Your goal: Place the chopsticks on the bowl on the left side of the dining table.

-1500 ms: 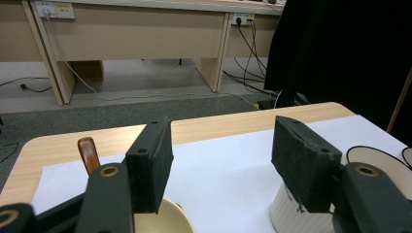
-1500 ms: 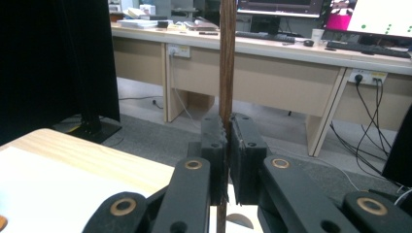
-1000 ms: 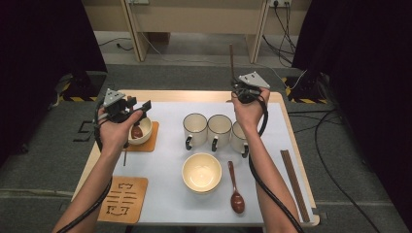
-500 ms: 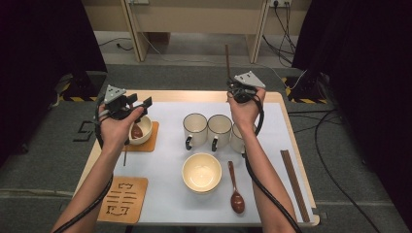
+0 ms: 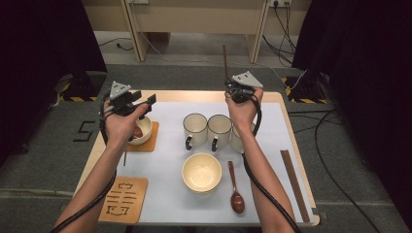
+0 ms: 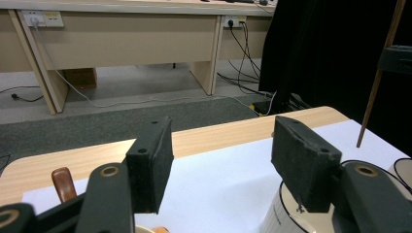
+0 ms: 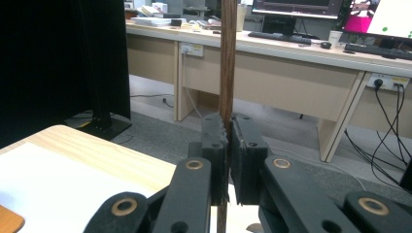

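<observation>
Wooden chopstick point(image 7: 227, 58), top cut off, stands clamped in the right hand-held gripper point(image 7: 228, 141).

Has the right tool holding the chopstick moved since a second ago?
No. The right tool, shut on the chopstick, hangs above the table's far edge as before.

Third cup point(image 5: 236, 141) mostly hidden behind right forearm; stick point(image 7: 227, 58) top cut off by pic edge in right gripper view.

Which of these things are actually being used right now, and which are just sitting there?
In use:
right gripper, clamped on an upright chopstick
left gripper, open above the small bowl

Lying about:
three mugs
large bowl
spoon
coaster
second chopstick
</observation>
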